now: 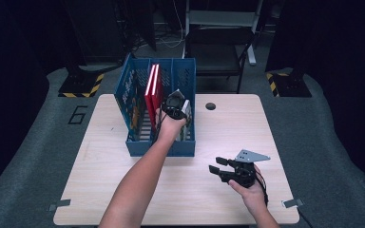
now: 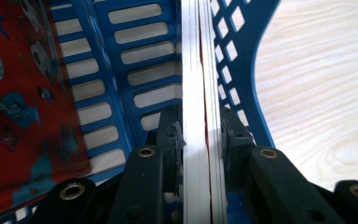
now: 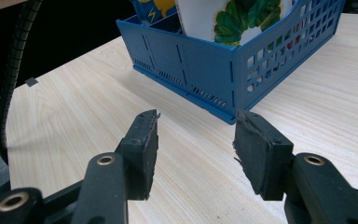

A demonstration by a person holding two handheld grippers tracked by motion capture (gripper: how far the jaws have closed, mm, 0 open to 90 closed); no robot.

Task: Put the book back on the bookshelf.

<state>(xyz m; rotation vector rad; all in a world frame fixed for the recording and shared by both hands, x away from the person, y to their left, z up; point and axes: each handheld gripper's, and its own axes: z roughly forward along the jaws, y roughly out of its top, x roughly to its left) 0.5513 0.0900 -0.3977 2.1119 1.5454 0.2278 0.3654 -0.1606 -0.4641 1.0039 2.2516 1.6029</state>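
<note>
A blue slotted file rack stands on the wooden table, left of centre. Two red books stand upright in its middle slot. My left gripper reaches down into the rack's right slot, shut on the page edge of a thin white-paged book; one jaw presses each side. The red patterned book leans to the left of it. My right gripper hovers open over the table near the front right, its jaws empty and pointing at the rack's corner. A book cover with a green caterpillar shows inside.
A dark round grommet sits in the tabletop right of the rack. A black chair stands behind the table. Bare wood lies between the rack and my right gripper, and along the front edge.
</note>
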